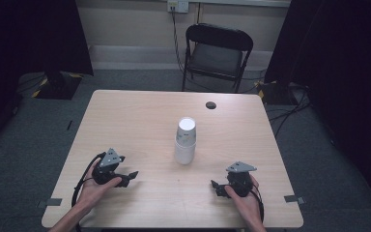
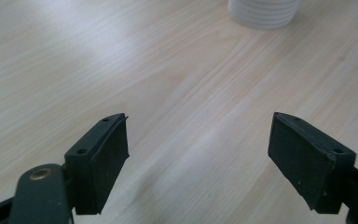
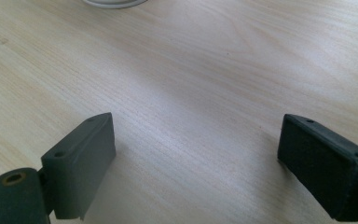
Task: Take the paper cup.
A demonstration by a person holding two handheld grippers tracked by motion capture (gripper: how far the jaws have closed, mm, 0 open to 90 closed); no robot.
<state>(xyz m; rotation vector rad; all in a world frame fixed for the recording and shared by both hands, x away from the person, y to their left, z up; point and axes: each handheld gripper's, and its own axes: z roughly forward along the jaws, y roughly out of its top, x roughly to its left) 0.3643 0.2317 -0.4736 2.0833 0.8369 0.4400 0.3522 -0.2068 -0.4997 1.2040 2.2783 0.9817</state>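
A stack of white paper cups (image 1: 185, 140) stands upside down near the middle of the wooden table (image 1: 140, 111). My left gripper (image 1: 131, 176) rests low at the front left, held in a hand, its jaws wide apart over bare wood. In the left gripper view the stack's ribbed rims (image 2: 264, 11) sit at the top, well ahead of the open left gripper (image 2: 198, 154). My right gripper (image 1: 216, 186) is at the front right, also open with nothing between its jaws. The right gripper view has the stack's edge (image 3: 114, 3) at its top left, far from the right gripper (image 3: 196, 158).
A dark round hole (image 1: 211, 105) marks the table's far side. A black folding chair (image 1: 216, 53) stands behind the table, with cables on the carpet around it. Tape marks (image 1: 294, 198) lie by the front corners.
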